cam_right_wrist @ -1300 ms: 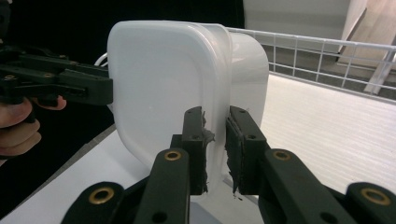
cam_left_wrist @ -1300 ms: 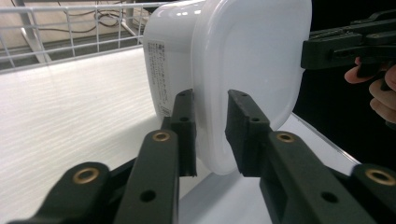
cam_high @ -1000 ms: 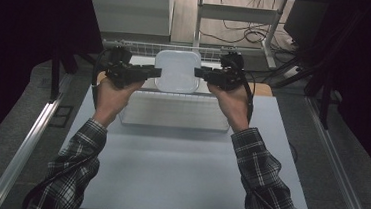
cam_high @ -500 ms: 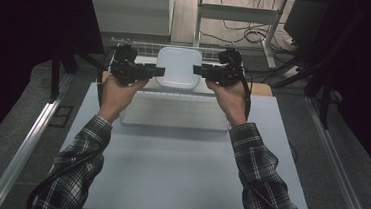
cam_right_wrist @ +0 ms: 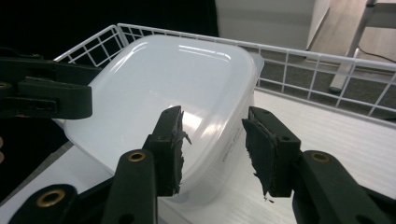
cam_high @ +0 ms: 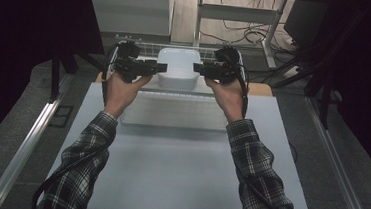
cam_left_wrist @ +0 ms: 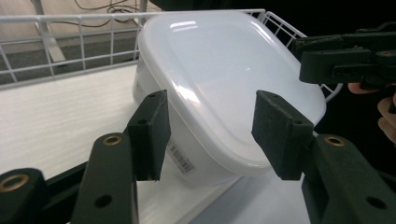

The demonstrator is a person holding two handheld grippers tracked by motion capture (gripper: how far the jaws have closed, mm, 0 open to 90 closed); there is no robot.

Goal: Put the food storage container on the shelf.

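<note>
Stickers come first: the white plastic tub point(cam_left_wrist: 219, 93) has a barcode label point(cam_left_wrist: 180, 157) low on one side, and faint grey writing runs up another side in the right gripper view, too small to read. The tub is squarish with round corners, so it has no clear long side. It is smooth and shiny, with a white lid point(cam_right_wrist: 173, 88) on top, and it looks tipped, one corner lower than the others. It sits at the far end of the bench point(cam_high: 168, 168), by a white wire rack point(cam_right_wrist: 327, 70) and above a pale ribbed board point(cam_high: 173, 111). The left gripper point(cam_high: 160, 68) is at the tub's left edge and the right gripper point(cam_high: 200, 68) at its right edge. Both are open, with black rough pads on either side of a tub corner, not squeezing it. Checked sleeves point(cam_high: 259, 165) cover the person's arms.
</note>
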